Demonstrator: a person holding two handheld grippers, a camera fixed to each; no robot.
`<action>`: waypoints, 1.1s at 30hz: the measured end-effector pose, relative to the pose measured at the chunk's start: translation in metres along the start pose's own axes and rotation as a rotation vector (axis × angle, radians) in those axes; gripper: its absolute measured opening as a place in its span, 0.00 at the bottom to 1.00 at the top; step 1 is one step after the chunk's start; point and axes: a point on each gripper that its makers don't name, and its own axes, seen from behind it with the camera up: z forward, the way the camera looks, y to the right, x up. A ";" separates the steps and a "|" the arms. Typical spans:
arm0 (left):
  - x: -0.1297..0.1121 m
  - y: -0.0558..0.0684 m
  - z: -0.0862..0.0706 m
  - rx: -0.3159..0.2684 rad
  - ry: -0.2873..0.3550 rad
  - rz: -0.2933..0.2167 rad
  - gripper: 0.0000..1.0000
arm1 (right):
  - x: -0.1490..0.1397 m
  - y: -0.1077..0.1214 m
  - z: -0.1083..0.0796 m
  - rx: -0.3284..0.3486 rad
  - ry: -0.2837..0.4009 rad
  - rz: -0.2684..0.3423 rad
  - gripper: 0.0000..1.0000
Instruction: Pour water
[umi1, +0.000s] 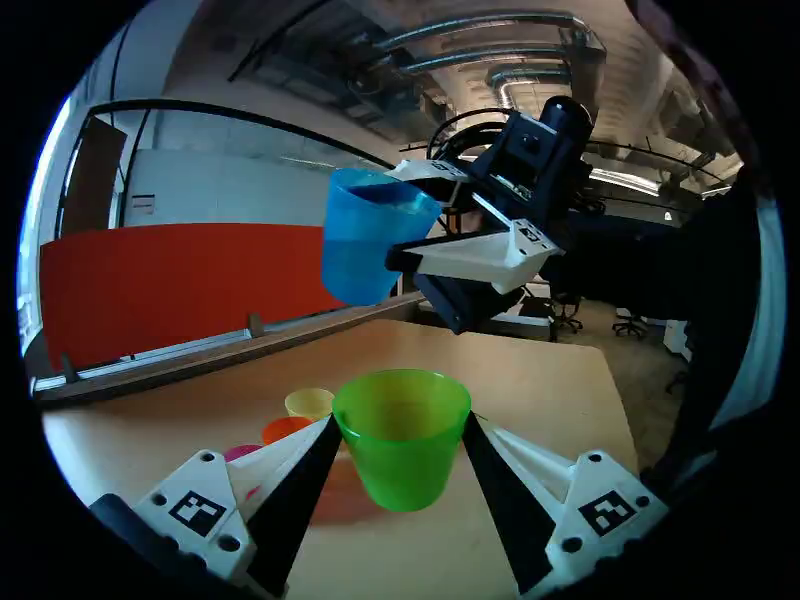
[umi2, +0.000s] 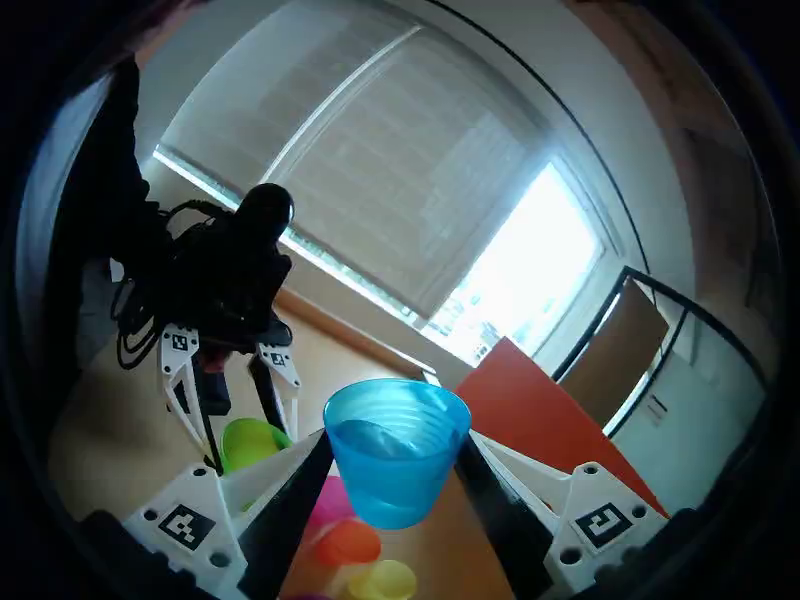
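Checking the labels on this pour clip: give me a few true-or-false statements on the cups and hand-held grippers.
1. The left hand-held gripper is shut on the green cup. True.
2. A yellow cup and an orange cup stand on the table. True.
3. The blue cup is empty. False: it holds water.
4. The blue cup stands on the table. False: the right hand-held gripper holds it in the air.

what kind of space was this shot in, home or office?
Probably an open-plan office or lab, not a home: exposed ceiling ducts, wheeled office chairs on the open floor, an orange partition behind the wooden table, and a big window with blinds.
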 end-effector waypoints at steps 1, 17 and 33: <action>0.000 0.000 0.000 0.000 0.001 0.001 0.86 | 0.000 0.000 0.000 0.000 -0.001 -0.006 0.89; 0.000 0.006 0.000 -0.014 0.008 0.016 0.86 | -0.002 0.005 0.003 -0.014 -0.019 -0.085 0.89; 0.005 0.009 -0.001 -0.019 0.019 0.020 0.86 | 0.001 0.007 0.006 -0.017 -0.030 -0.160 0.89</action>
